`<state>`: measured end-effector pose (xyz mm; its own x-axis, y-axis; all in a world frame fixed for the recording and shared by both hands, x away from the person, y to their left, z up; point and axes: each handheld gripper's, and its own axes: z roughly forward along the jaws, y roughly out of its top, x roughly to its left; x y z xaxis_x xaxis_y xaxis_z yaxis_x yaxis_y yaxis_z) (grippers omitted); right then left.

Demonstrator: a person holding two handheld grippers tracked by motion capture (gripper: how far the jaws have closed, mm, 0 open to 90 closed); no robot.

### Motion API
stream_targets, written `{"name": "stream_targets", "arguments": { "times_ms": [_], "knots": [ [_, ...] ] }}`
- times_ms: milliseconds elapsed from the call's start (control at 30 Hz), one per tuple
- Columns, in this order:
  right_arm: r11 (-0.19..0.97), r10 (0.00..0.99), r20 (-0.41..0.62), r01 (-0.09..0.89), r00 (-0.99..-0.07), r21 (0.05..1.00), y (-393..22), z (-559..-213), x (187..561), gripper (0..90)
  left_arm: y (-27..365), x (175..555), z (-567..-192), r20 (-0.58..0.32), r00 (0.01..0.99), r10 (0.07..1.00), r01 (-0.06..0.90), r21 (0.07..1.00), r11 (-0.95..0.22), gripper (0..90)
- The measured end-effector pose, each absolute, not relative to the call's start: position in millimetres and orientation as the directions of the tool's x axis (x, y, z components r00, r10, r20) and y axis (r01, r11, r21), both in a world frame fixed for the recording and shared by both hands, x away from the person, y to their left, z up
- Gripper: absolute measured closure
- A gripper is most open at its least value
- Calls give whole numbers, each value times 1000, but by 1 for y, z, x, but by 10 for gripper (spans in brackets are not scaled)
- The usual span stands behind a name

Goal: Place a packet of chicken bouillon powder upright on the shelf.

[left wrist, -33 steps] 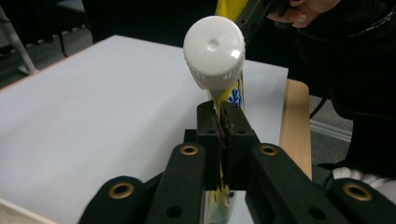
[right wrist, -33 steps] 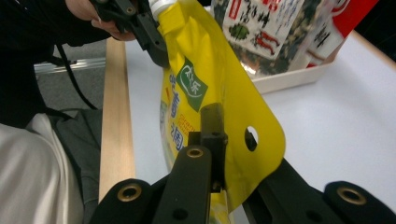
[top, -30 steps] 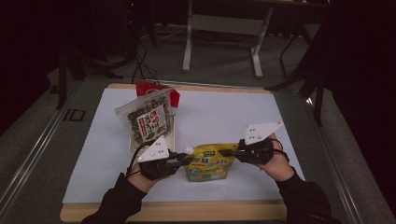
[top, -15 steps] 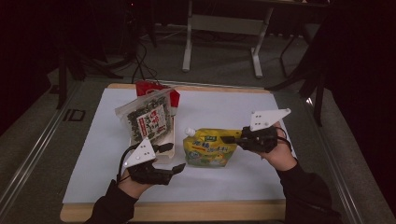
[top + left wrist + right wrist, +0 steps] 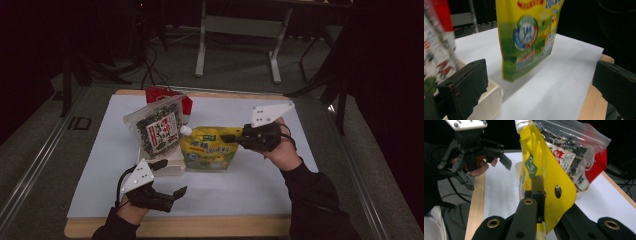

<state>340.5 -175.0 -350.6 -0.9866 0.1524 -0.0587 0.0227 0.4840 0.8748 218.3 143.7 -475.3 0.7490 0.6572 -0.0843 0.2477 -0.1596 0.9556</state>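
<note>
A yellow spouted pouch (image 5: 209, 150) stands upright on the white sheet (image 5: 250, 185), its white cap toward the clear bag. My right gripper (image 5: 226, 136) is shut on the pouch's top corner, and the jaws clamp the yellow edge (image 5: 549, 185) beside a punched hole. My left gripper (image 5: 175, 176) sits near the table's front edge, open and holding nothing. Between its wide jaws the pouch (image 5: 529, 32) shows a little way ahead. The left gripper (image 5: 499, 152) also appears beyond the pouch, apart from it.
A clear bag of dark seaweed (image 5: 157, 130) leans in a cream tray (image 5: 172, 165) just left of the pouch, with a red packet (image 5: 165, 95) behind it. The wooden table edge (image 5: 200, 227) runs along the front. Metal stands rise on the floor beyond the table.
My left gripper let go of the pouch, opened and drew back toward the front edge. My right gripper lifted the pouch upright and carried it farther back, next to the tray.
</note>
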Motion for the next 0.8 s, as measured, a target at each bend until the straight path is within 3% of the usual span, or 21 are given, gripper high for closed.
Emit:
{"name": "stream_targets", "arguments": {
  "times_ms": [800],
  "knots": [
    [440, 88, -45, -2, -995, 898, -102, -351, 365, 900, 177, 196, -509, -51, 578, 814, 262, 957, -127, 4]
  ]
}}
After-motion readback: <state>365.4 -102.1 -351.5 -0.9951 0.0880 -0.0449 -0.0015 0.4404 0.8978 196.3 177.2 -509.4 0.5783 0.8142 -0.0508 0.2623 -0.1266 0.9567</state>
